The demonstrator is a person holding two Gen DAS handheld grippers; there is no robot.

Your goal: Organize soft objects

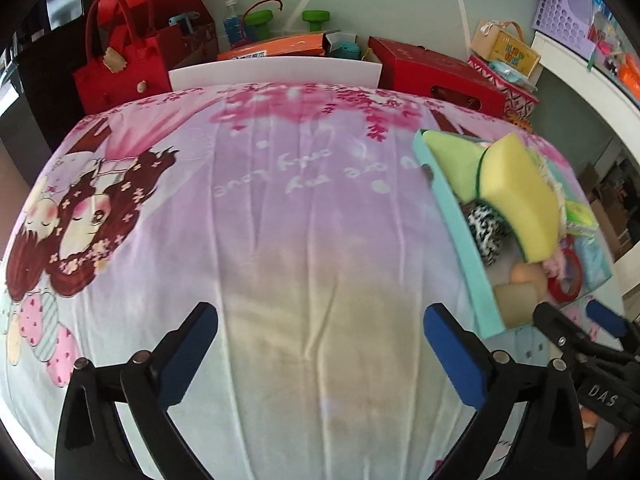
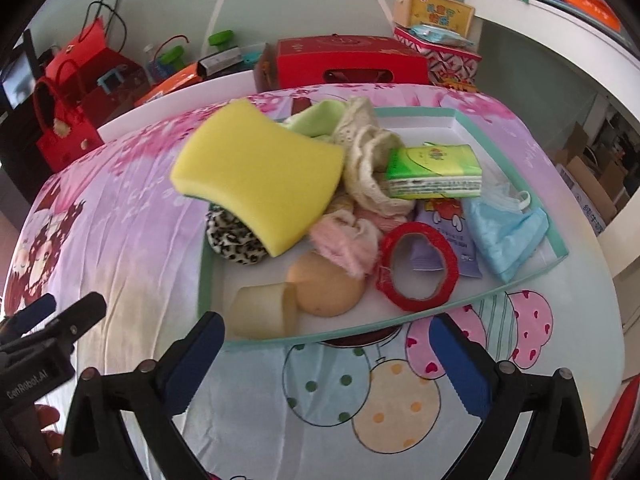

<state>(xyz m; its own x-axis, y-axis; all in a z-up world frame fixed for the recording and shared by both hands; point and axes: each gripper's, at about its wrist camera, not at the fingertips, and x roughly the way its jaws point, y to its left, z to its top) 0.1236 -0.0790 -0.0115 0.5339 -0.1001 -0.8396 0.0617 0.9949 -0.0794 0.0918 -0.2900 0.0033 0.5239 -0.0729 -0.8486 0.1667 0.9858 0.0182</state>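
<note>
A shallow teal-rimmed tray (image 2: 206, 276) lies on the cartoon-print cloth (image 2: 120, 248). It holds a yellow sponge (image 2: 256, 172), a leopard-print scrunchie (image 2: 236, 240), a cream lace cloth (image 2: 368, 152), a pink fluffy piece (image 2: 344, 240), a round beige puff (image 2: 328, 288), a beige foam block (image 2: 264, 312), a green tissue pack (image 2: 434, 172), a red tape ring (image 2: 418, 268) and a blue face mask (image 2: 504, 236). My right gripper (image 2: 326, 364) is open and empty just in front of the tray. My left gripper (image 1: 320, 354) is open and empty over bare cloth, left of the tray (image 1: 464, 240).
Red gift bags (image 1: 120, 60) and red boxes (image 1: 436, 72) stand beyond the table's far edge, with an orange box (image 1: 276, 48) and green dumbbells (image 1: 260, 20). A white shelf (image 2: 560, 32) runs along the right. The right gripper (image 1: 580, 322) shows at the left wrist view's right edge.
</note>
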